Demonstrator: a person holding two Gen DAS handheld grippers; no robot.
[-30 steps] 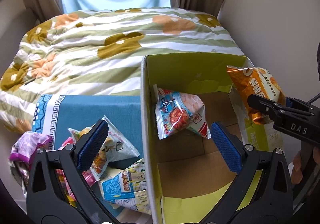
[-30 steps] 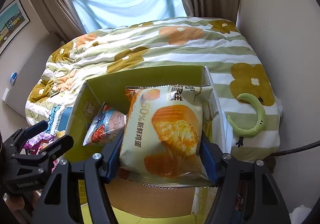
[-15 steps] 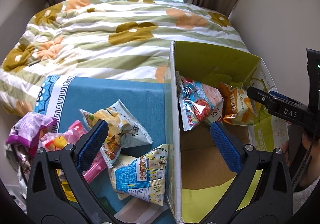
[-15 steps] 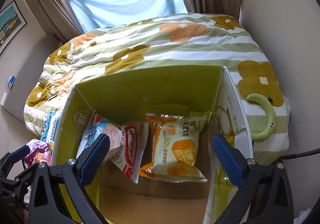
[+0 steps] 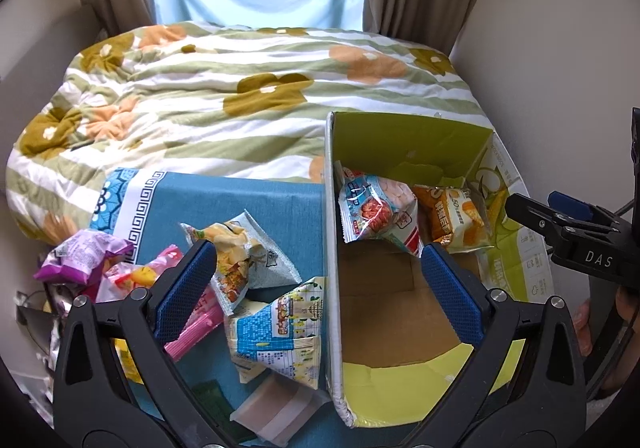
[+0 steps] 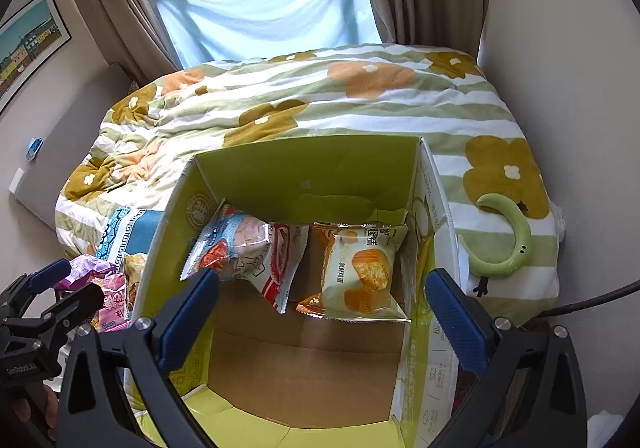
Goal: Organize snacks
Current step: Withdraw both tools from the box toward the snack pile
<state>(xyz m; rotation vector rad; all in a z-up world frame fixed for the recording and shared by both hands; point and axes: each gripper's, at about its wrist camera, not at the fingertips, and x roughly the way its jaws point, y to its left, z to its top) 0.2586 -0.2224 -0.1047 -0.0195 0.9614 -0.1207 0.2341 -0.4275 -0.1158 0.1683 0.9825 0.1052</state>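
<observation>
Loose snack packets (image 5: 256,252) lay left of the box (image 5: 330,248), straight under the left claw (image 5: 316,288), spread and empty. Right claw (image 6: 320,312), just opened wide and empty, hung over the box, farther off.

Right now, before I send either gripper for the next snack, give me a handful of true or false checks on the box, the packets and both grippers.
1. The cardboard box holds two snack packets. True: the orange cake packet and the shrimp cracker packet lean at its far wall.
2. The right gripper grips the orange cake packet. False: its jaws stand wide open and empty above the box.
3. Loose packets lie on the blue cloth. True.
4. The left gripper is shut on a packet. False: it is open and holds nothing.
5. The green crescent toy is inside the box. False: it lies on the quilt beside it.
</observation>
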